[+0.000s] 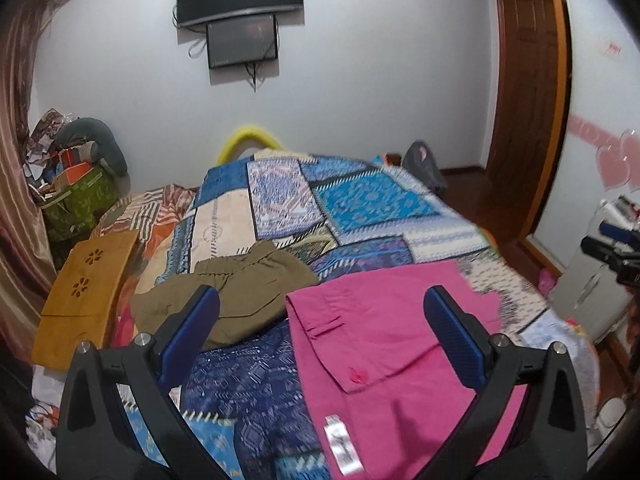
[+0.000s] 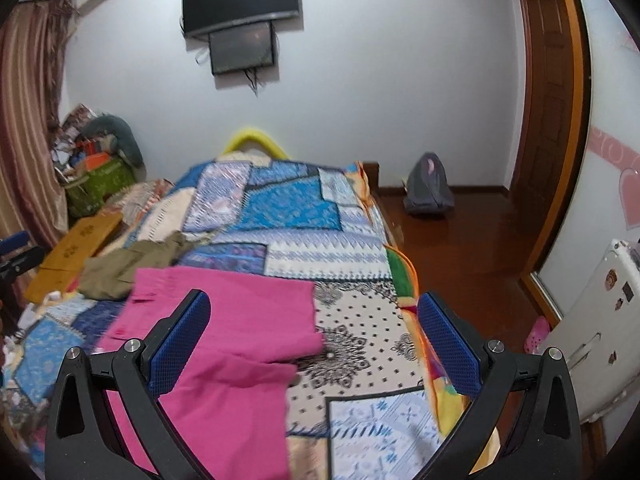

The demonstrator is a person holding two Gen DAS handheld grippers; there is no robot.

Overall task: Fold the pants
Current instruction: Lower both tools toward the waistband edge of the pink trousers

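Note:
Pink pants [image 1: 400, 344] lie folded on the patchwork bedspread [image 1: 360, 200], a white label near the front edge. They also show in the right wrist view [image 2: 224, 344]. My left gripper [image 1: 322, 316] is open and empty, held above the pants' left side. My right gripper [image 2: 314, 320] is open and empty, above the pants' right edge. Olive-green pants [image 1: 244, 292] lie crumpled further back on the left; they show in the right wrist view too [image 2: 128, 264].
A wooden lap tray [image 1: 88, 292] lies at the bed's left. A green bag of clutter [image 1: 76, 204] stands in the far left corner. A grey backpack [image 2: 428, 188] sits on the wooden floor at right. A white appliance [image 2: 592, 340] stands beside the bed's right edge.

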